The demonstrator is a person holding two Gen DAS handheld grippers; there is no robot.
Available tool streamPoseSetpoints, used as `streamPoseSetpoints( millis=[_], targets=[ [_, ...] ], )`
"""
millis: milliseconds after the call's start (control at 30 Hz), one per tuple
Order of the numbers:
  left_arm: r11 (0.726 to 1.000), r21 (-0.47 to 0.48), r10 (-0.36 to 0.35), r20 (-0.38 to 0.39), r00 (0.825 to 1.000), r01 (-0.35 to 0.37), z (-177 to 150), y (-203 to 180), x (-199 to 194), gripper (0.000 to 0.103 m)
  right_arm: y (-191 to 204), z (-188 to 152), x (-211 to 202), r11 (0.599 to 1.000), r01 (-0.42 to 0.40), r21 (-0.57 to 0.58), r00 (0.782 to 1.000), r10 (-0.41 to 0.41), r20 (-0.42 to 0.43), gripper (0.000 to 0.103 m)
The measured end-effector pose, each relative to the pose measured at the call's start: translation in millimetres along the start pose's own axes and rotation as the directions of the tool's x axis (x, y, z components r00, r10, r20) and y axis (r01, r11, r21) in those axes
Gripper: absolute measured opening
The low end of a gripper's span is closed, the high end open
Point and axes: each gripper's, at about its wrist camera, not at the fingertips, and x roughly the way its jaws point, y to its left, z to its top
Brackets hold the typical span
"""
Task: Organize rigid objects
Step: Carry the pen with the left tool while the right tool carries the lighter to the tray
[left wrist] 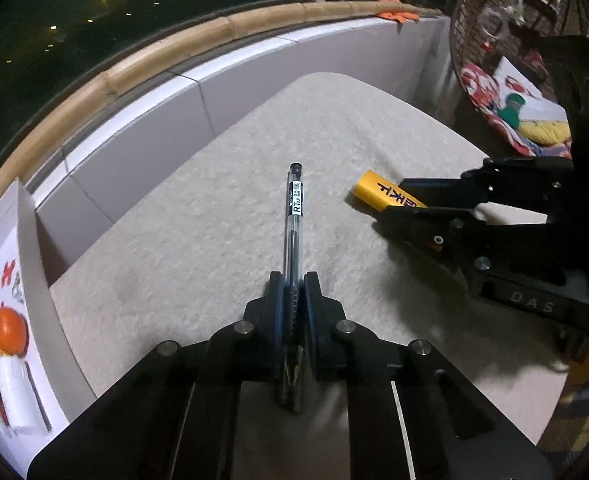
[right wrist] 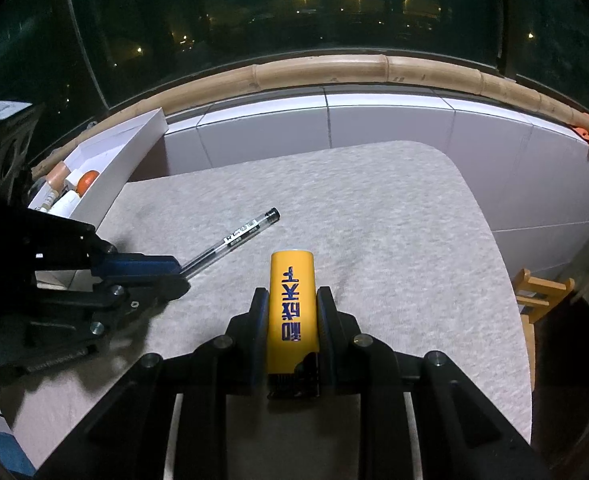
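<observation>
A clear gel pen [left wrist: 294, 208] with a black cap points away from me, its grip end pinched in my left gripper [left wrist: 294, 280], which is shut on it. In the right wrist view the same pen [right wrist: 238, 240] sticks out from the left gripper [right wrist: 181, 276] just above the table. My right gripper [right wrist: 292, 292] is shut on a yellow lighter [right wrist: 292, 300] with blue lettering, its black head toward the camera. The left wrist view shows that lighter [left wrist: 368, 192] between the right gripper's fingers [left wrist: 390, 200]. A white box [right wrist: 134, 148] holding small items stands at the table's left.
The table [right wrist: 394, 240] has a pale mat on it. Behind it run a tiled ledge [right wrist: 374, 120] and a bamboo rail [right wrist: 334, 68] below a dark window. A wicker chair [left wrist: 514, 20] with cushions stands to the right, and a wooden stool [right wrist: 542, 292] sits low beside the table.
</observation>
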Motion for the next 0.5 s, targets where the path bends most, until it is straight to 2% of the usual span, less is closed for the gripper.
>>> streamPoseSetpoints(
  millis=[133,233,367,500],
  targets=[
    [0.997,-0.081,0.020,0.061,0.998,-0.015,-9.1,3.2,-10.9,0.009,-4.6,-1.2,-4.9,0.999,-0.018,0.042,1.000,0.018,0.010,0.023],
    [0.987,-0.161,0.034,0.133,0.991,-0.012,-13.1,8.5,-30.7,0.009,-5.2,2.5,-17.3,0.998,-0.023,0.064,0.998,0.019,0.056,0.023],
    [0.972,-0.234,0.077,0.228,0.971,-0.022,-20.5,13.9,-66.6,0.009,3.1,12.2,-36.1,0.997,-0.037,0.066,0.992,0.029,0.120,0.023],
    [0.960,-0.279,0.114,0.285,0.952,-0.031,-27.1,15.2,-93.2,0.009,24.4,23.1,-53.7,0.998,-0.058,0.022,0.981,0.053,0.186,0.023]
  ],
)
